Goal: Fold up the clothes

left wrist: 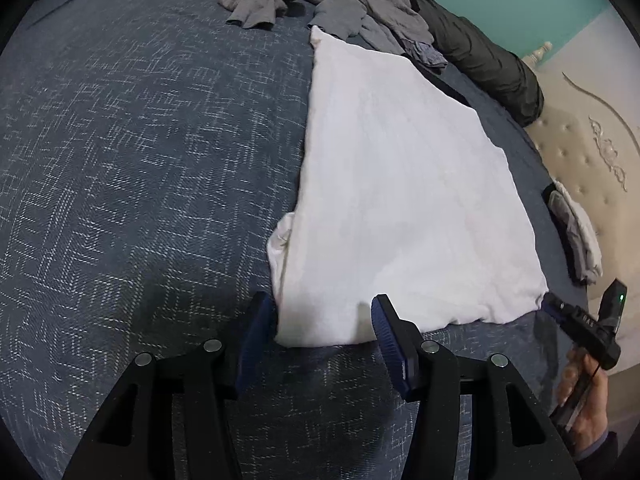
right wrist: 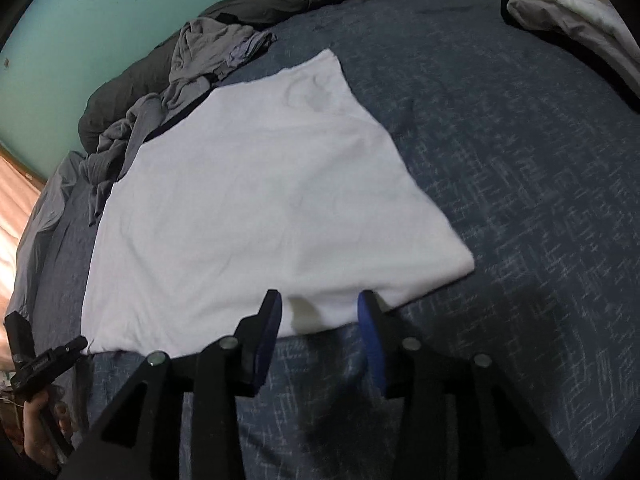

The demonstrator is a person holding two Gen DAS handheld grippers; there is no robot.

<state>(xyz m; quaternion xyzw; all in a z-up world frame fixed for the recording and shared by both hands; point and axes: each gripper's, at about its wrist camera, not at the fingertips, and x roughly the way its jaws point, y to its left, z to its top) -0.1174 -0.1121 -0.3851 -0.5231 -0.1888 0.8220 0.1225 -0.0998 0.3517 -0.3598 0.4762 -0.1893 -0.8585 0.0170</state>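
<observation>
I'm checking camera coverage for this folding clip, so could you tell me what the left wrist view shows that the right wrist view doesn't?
Only the left wrist view shows the ornate cream headboard and the left gripper, open over the garment's near edge. Only the right wrist view shows the peach fabric at the far left and the right gripper, open. Both show the flat white garment, the crumpled grey clothes, the dark rolled bedding and the blue patterned bedspread.

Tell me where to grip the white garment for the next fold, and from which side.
Grip the white garment at its two near-edge corners, coming in low from the near side. It lies flat on the blue bedspread, and both the left gripper and right gripper already sit open at that hem.
</observation>
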